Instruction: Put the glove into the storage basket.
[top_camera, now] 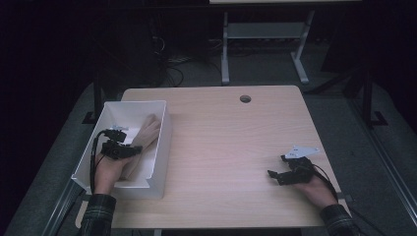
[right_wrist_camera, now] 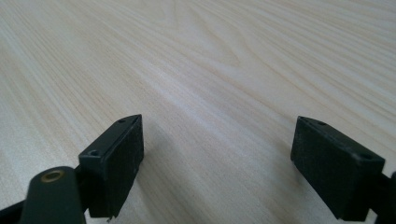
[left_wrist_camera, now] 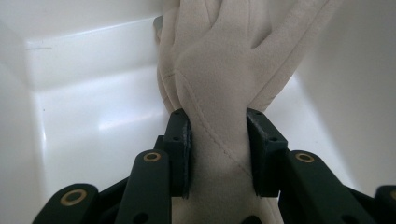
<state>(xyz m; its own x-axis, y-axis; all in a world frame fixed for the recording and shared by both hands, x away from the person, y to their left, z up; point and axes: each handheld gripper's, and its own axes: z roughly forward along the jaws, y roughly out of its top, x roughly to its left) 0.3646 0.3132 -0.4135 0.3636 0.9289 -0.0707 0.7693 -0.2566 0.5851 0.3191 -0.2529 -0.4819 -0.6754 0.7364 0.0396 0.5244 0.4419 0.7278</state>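
right now your left gripper (left_wrist_camera: 218, 154) pinches the beige glove (left_wrist_camera: 219, 70) inside the white bin (top_camera: 162, 142); lift or release next. right gripper (right_wrist_camera: 217, 163) jaws wide, empty.

High view above table (top_camera: 231, 147); gripper views close, perhaps sharing nothing.

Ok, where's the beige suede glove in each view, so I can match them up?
High view: the beige suede glove lies in the white rectangular plastic bin at table-left, under the left gripper.
Left gripper view: centre, clamped between the fingers.
Right gripper view: bare light wooden table.
Shared landmark: the bin's white wall.
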